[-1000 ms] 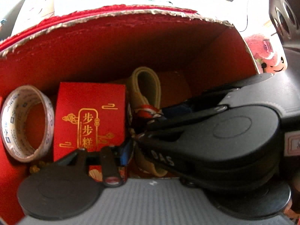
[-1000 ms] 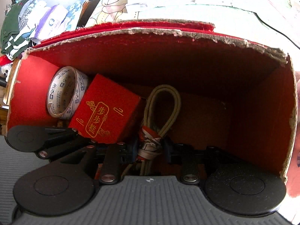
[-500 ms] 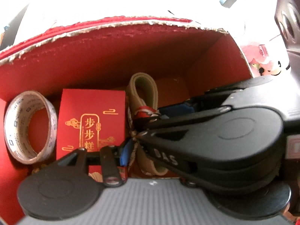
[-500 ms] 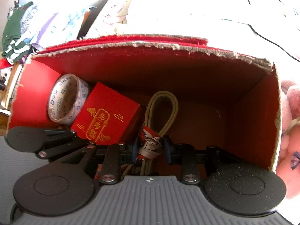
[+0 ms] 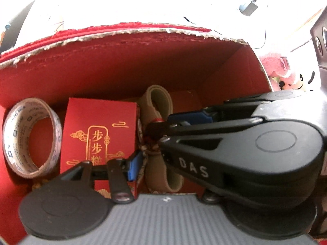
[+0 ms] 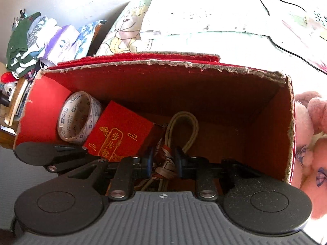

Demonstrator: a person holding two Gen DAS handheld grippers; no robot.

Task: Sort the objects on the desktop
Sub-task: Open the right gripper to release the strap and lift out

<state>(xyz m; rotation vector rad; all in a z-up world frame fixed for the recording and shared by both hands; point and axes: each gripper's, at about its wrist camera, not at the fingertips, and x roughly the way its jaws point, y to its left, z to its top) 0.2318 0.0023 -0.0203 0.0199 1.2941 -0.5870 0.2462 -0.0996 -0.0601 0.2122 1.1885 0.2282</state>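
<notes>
While both tools are reaching into the red box (image 6: 267, 126), the right tool (image 6: 162, 160) is clamping the bundled beige cord (image 6: 185, 126).

Its two fingers are pinching the printed band around the cord's middle, and the cord's loop is lying on the box floor just ahead of the tips. Just left of the right tool, a small red carton (image 6: 120, 130) with gold lettering is lying flat, and a tape roll (image 6: 78, 120) is leaning beyond it at the box's left wall. Seen from the left tool (image 5: 147, 151), its blue-padded fingers (image 5: 133, 166) are sitting just beside the same band; I cannot tell whether they are gripping it.
</notes>
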